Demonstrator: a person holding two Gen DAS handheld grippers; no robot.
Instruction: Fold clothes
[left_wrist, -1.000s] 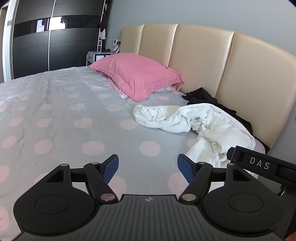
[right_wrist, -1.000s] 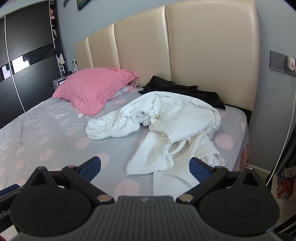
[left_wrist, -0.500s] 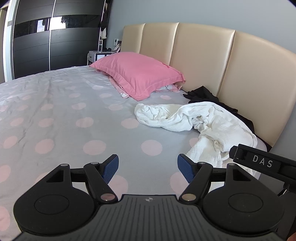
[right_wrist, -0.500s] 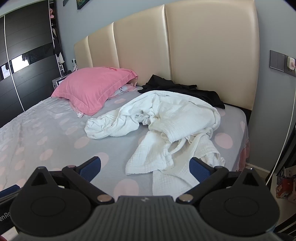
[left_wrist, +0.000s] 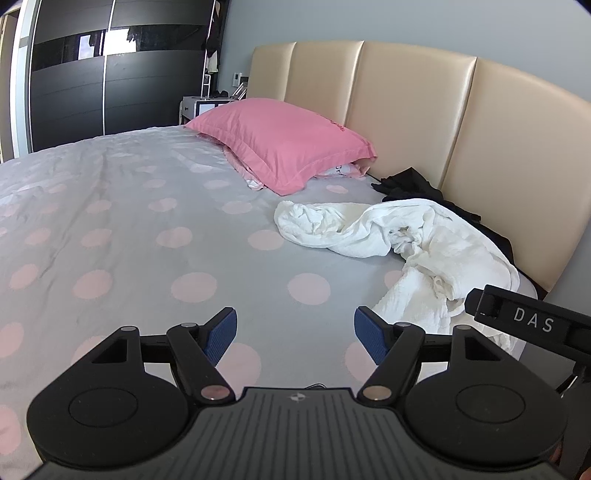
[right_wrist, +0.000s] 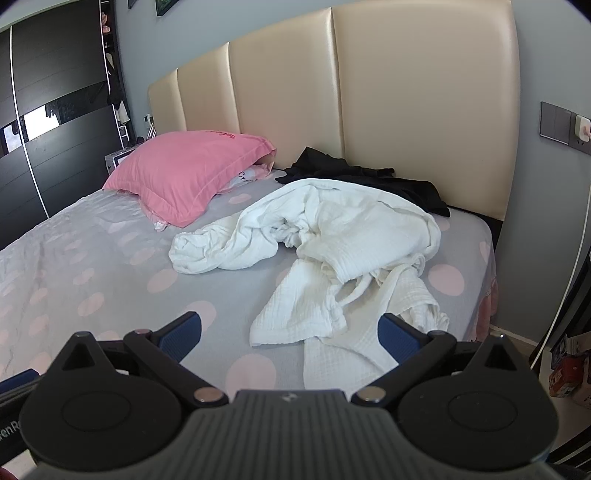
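A crumpled white garment (left_wrist: 413, 243) (right_wrist: 332, 243) lies in a heap on the grey, pink-dotted bed (left_wrist: 147, 240) (right_wrist: 92, 266), near the headboard side. A black garment (left_wrist: 417, 188) (right_wrist: 365, 177) lies bunched behind it against the headboard. My left gripper (left_wrist: 295, 332) is open above bare sheet, with the white garment ahead and to its right. My right gripper (right_wrist: 290, 332) is open too, and the near hem of the white garment shows between its blue pads (right_wrist: 397, 338). Neither gripper touches cloth.
A pink pillow (left_wrist: 280, 144) (right_wrist: 188, 173) rests by the beige padded headboard (left_wrist: 413, 110) (right_wrist: 406, 92). Dark wardrobe doors (left_wrist: 110, 74) stand beyond the bed. The bed's edge drops off at the right (right_wrist: 487, 288), beside a wall with a socket (right_wrist: 565, 123). The right gripper's body (left_wrist: 532, 321) shows in the left view.
Both grippers have drifted slightly closer to the bed and the white garment; both stay open. The clothes have not moved.
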